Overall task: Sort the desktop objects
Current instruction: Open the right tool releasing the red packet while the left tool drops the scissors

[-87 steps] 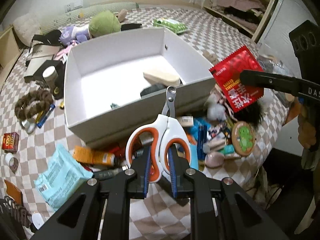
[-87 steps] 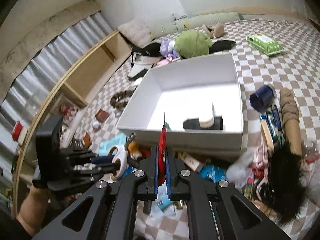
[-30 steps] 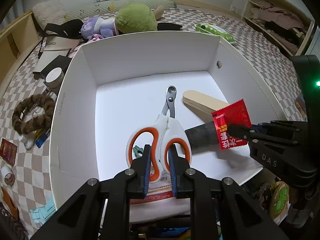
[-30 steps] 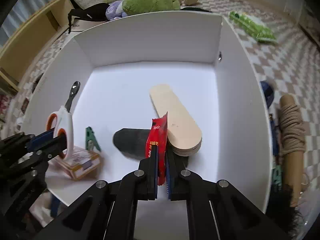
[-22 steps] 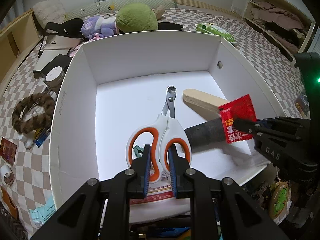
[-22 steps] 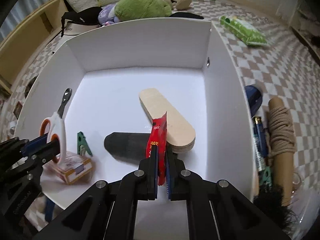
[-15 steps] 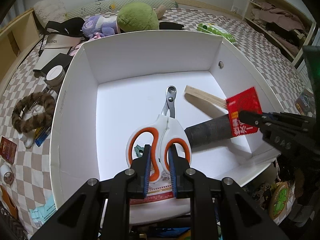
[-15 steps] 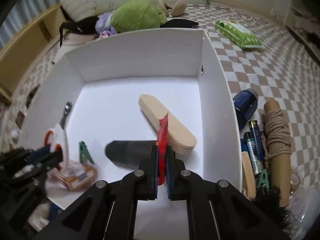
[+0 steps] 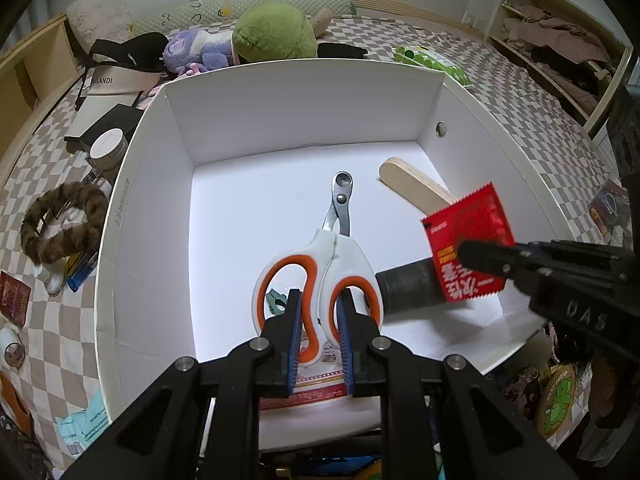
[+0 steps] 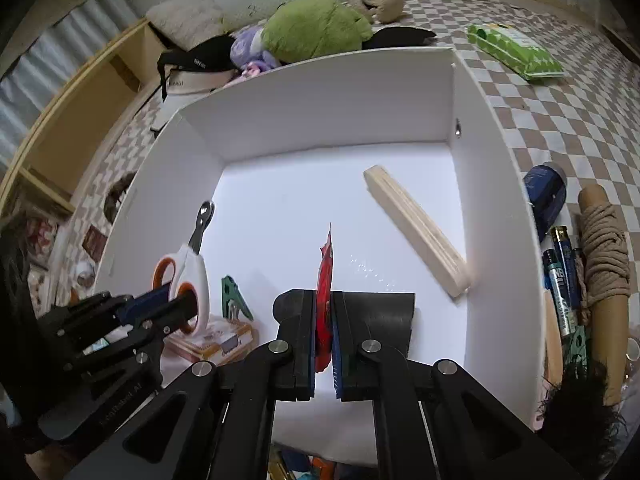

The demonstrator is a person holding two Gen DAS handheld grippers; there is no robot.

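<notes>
My left gripper (image 9: 319, 322) is shut on white scissors with orange handles (image 9: 320, 264), held above the inside of a large white box (image 9: 136, 184). From the right, my right gripper (image 9: 466, 249) holds a red sachet (image 9: 468, 246) over the box. In the right wrist view the right gripper (image 10: 323, 332) is shut on the sachet (image 10: 326, 280), seen edge-on, and the left gripper (image 10: 182, 304) holds the scissors (image 10: 188, 268) at the left. Inside the box (image 10: 484, 184) lie a stack of wooden sticks (image 10: 416, 232), a black piece (image 10: 384, 316), a green clip (image 10: 234, 294) and a small carton (image 10: 212, 338).
The box sits on a checkered cloth (image 9: 500, 92) strewn with things: a green plush (image 9: 274, 32), a fur band (image 9: 60, 220), a green wipes pack (image 10: 516, 50), a rope spool (image 10: 604, 264), batteries (image 10: 562, 272) and a blue jar (image 10: 544, 196). Shelves (image 9: 560, 52) stand at the far right.
Both grippers came from the clutter in front of the box to over its inside. In the last second the right gripper drew the red sachet rightward and slightly up; the scissors stayed put.
</notes>
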